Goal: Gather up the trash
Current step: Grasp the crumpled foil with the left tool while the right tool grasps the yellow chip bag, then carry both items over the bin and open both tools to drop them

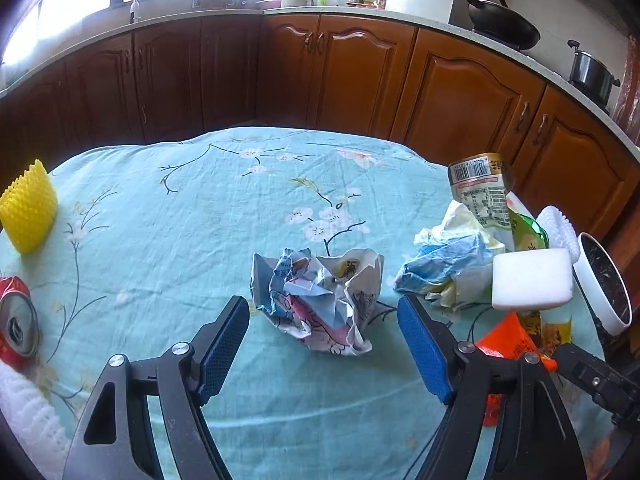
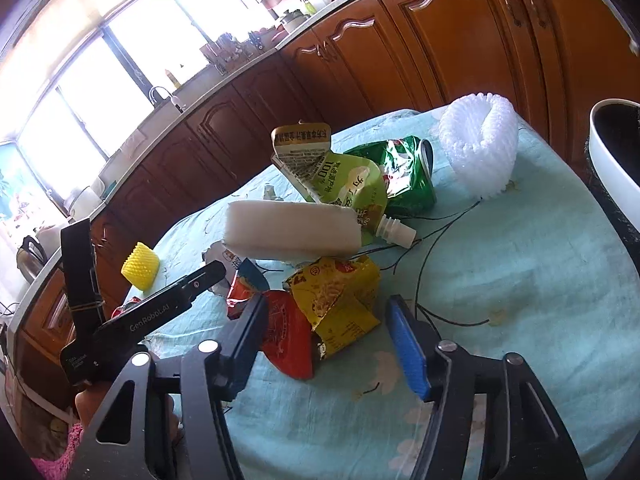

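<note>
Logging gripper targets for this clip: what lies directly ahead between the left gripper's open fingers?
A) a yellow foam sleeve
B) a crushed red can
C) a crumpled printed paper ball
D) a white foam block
C: in the left wrist view the left gripper is open, and the crumpled paper ball sits on the tablecloth just beyond its fingers, not yet gripped.

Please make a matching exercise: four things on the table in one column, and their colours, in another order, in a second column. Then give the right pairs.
Things:
1. foam net cup
2. crushed can
3. foam block
4. snack wrapper

Colours:
a. white
b. yellow and red
c. plain yellow
d. green

Pairs: 1-c, 2-d, 3-a, 4-b
</note>
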A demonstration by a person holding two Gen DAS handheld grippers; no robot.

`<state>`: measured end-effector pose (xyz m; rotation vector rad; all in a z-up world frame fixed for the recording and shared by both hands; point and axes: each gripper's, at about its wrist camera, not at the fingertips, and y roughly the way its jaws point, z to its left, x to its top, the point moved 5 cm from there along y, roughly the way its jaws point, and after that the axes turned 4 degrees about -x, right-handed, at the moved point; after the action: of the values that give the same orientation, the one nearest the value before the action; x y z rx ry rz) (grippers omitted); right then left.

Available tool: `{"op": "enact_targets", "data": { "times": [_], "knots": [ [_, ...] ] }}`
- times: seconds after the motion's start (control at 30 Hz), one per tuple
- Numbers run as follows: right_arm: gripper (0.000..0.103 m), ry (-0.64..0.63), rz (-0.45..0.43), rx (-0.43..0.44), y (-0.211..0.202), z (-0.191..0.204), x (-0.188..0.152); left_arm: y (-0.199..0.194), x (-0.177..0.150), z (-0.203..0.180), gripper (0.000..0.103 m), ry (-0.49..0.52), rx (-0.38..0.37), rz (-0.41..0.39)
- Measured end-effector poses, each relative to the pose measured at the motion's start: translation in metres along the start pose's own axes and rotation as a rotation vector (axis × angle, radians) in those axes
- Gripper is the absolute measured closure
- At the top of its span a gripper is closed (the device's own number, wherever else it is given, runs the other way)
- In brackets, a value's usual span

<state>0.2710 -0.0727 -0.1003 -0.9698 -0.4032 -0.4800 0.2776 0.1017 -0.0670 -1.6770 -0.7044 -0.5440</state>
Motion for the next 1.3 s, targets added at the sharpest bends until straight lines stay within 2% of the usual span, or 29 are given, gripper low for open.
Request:
{"op": "enact_targets", "data": {
  "times": [0.07, 0.23, 0.27, 0.3, 0.47, 0.77, 1.0, 1.3],
  "knots": [
    [0.072, 0.007, 0.026, -0.017, 0.009, -0.004, -0.002, 0.01, -0.001, 0.001, 0.04, -0.004, -0.006, 0.017],
    [0.075, -0.004, 0.001, -0.04, 0.0, -0.012, -0.005, 0.007, 0.001, 0.0, 0.072, 0.014, -0.034, -0.008],
    [0.087, -0.002, -0.004, -0.043, -0.003, -0.013, -0.006, 0.004, 0.0, -0.001, 0.082, 0.018, -0.041, -0.012],
    [0.1, 0.003, -0.005, -0.042, -0.007, -0.016, -0.006, 0.002, -0.003, -0.003, 0.097, 0.02, -0.051, -0.003],
    [0.1, 0.014, -0.035, -0.059, -0.027, -0.029, -0.006, -0.018, -0.016, -0.003, 0.097, 0.005, -0.069, -0.019],
    [0.1, 0.044, -0.091, -0.082, -0.057, -0.047, -0.006, -0.083, -0.027, -0.007, 0.097, 0.005, -0.104, -0.118],
    [0.1, 0.072, -0.129, -0.091, -0.075, -0.062, -0.004, -0.113, -0.031, -0.049, 0.097, 0.076, -0.207, -0.141],
    [0.1, 0.112, -0.176, -0.128, -0.103, -0.089, -0.004, -0.108, -0.04, -0.111, 0.097, 0.176, -0.345, -0.078]
  ]
}}
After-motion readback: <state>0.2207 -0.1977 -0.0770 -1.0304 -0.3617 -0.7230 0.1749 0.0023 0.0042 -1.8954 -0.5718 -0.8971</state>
